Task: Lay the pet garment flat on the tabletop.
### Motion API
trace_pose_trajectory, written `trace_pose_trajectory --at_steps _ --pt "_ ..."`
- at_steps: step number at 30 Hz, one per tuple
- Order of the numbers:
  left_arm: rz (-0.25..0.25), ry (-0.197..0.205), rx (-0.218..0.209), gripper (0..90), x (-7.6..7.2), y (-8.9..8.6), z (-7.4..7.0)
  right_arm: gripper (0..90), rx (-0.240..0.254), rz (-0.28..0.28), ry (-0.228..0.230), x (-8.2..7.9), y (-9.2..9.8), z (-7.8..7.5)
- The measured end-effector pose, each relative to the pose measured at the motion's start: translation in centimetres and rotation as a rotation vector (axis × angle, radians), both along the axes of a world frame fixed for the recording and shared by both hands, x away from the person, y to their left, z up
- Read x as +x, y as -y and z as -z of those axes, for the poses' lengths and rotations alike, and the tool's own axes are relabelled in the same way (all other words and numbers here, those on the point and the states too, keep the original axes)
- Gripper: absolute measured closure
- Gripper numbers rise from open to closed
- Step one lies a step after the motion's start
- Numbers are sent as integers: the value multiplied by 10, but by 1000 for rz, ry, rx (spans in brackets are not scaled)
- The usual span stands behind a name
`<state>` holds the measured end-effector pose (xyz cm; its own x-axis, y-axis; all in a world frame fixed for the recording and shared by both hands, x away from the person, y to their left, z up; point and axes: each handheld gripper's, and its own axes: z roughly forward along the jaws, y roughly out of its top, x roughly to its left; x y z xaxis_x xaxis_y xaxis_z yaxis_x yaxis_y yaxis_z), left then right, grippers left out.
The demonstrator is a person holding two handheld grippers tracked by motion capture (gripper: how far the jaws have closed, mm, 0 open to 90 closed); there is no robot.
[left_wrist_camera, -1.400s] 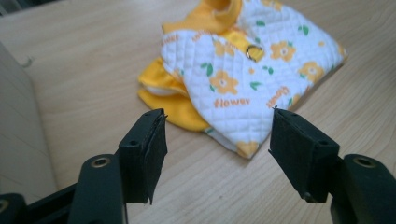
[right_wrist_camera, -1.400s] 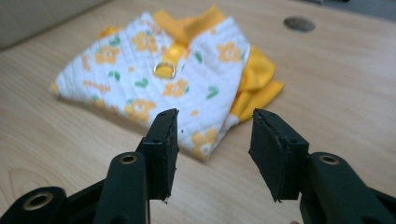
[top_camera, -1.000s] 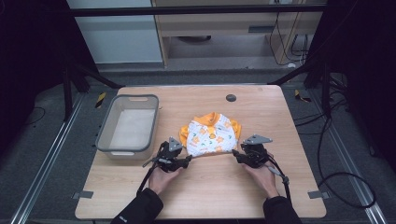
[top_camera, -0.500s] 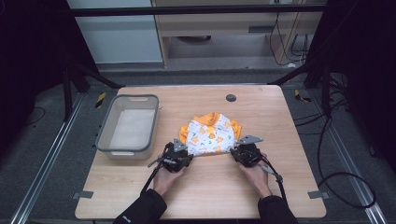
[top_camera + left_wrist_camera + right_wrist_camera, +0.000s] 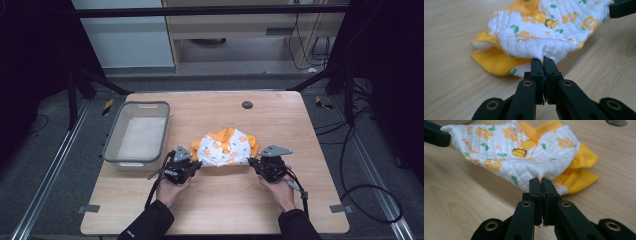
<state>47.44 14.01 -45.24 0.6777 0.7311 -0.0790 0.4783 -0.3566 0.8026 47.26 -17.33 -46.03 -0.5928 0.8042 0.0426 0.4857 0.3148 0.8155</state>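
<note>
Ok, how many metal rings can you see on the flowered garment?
1: a single metal ring sits on the yellow strap near the middle of the flowered garment. Folds could hide others.

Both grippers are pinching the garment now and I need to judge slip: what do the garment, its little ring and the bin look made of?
The garment looks like soft quilted cotton, matte, with diamond stitching and plain yellow trim. The ring looks like shiny metal, given its glint. The bin seems to be grey, semi-translucent plastic. The left gripper and right gripper bunch the garment's hem where they pinch it, so it is pliable.
</note>
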Motion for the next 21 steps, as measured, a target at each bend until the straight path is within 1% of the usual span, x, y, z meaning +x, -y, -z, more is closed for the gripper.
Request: trace_pose_trajectory --at_steps 2,3,4,6,7,8,12,14,17,18,20,21 --pt "15 8 -24 878 -7 -3 -9 883 19 -13 15 -8 3 -7" --pt "23 18 -27 878 -10 -5 -13 883 31 -20 18 -12 4 -11" --pt "29 28 -32 879 -14 -6 -18 883 40 -31 34 -16 5 -15" --pt "40 36 -53 879 -20 -8 -25 883 60 -45 51 -23 7 -23" --pt "44 42 -58 879 -23 -9 -29 883 74 -56 60 -29 7 -29" --pt "48 48 -66 879 -25 -11 -33 883 74 -56 60 -29 7 -29" --pt "54 66 -106 879 -31 -14 -46 885 102 -83 68 -38 6 -41" --pt "54 68 -124 879 -31 -16 -51 885 119 -91 76 -40 5 -46" --pt "48 65 -130 879 -28 -17 -54 886 142 -100 81 -39 2 -52" --pt "42 58 -123 879 -25 -16 -55 886 145 -102 78 -37 1 -54" --pt "23 35 -113 879 -16 -15 -54 885 132 -90 80 -29 -3 -54" --pt "8 26 -107 878 -11 -14 -51 885 125 -76 77 -23 -4 -52"
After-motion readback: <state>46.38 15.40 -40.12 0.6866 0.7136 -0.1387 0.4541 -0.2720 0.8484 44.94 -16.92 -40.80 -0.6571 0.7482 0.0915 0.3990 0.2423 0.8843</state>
